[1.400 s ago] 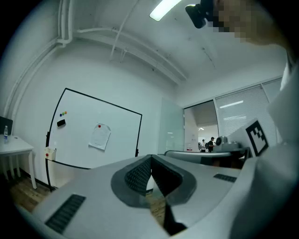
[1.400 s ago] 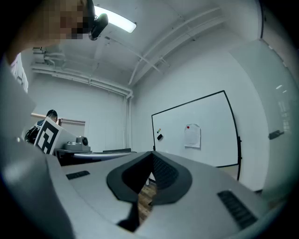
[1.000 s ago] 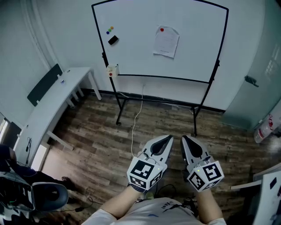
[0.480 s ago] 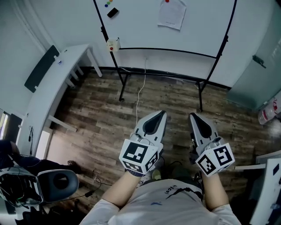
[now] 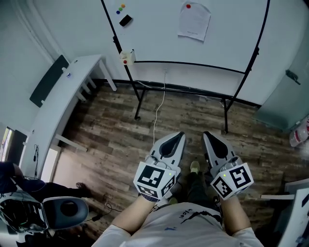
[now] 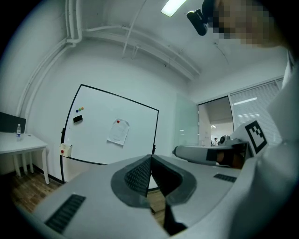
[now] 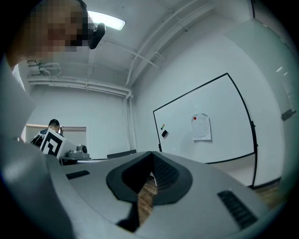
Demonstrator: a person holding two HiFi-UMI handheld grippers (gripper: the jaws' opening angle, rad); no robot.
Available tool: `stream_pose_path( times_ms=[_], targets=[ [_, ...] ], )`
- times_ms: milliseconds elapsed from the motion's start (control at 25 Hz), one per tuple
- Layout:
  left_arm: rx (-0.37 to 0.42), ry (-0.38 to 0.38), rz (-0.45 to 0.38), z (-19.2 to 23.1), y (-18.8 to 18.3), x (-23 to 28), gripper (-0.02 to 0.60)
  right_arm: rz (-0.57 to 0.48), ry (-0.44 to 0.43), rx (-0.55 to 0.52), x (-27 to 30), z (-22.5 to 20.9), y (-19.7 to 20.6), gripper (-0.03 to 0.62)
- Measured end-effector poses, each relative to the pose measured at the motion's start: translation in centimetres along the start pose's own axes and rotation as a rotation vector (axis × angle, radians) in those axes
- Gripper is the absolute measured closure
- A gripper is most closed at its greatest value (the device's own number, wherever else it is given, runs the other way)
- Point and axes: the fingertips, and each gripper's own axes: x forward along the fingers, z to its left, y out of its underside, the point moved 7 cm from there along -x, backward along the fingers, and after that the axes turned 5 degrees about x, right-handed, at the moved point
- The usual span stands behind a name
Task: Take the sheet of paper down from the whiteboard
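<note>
A white sheet of paper (image 5: pixel 194 21) hangs on the whiteboard (image 5: pixel 154 34), pinned at its top by a red magnet (image 5: pixel 188 6). The same sheet (image 6: pixel 117 132) shows far ahead in the left gripper view, and the sheet (image 7: pixel 201 127) also shows in the right gripper view. Both grippers are held low and close to the person's body, pointing toward the board and well short of it. My left gripper (image 5: pixel 180 135) is shut with nothing in it. My right gripper (image 5: pixel 205 134) is shut and holds nothing as well.
A black eraser (image 5: pixel 125 20) and small coloured magnets (image 5: pixel 120 8) sit at the board's left. A small box (image 5: pixel 127 57) hangs on the left frame post. A white desk (image 5: pixel 72 91) stands left, an office chair (image 5: pixel 63 212) at bottom left. A cable (image 5: pixel 157 116) trails over the wooden floor.
The head view has dropped, so the whiteboard has slid toward the top edge. Both grippers have shifted a little lower in the picture and stay shut.
</note>
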Motion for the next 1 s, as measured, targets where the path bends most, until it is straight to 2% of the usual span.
stream_pose_path(
  times_ms=[280, 640, 800, 1000],
  targets=[
    [0.014, -0.034, 0.027, 3.9, -0.4, 10.5, 0.568, 0.006, -0.048, 0.015, 8.0, -8.6, -1.9, 0.582],
    [0.049, -0.060, 0.016, 7.4, -3.5, 25.7, 0.568, -0.012, -0.098, -0.008, 16.7, -21.1, -7.4, 0.582],
    [0.087, -0.052, 0.013, 8.4, -4.8, 29.9, 0.568, -0.026, -0.107, -0.006, 18.8, -23.9, -9.0, 0.582],
    [0.127, -0.066, 0.003, 11.4, -6.4, 35.2, 0.568, -0.019, -0.113, -0.012, 22.1, -27.3, -9.9, 0.582]
  ],
)
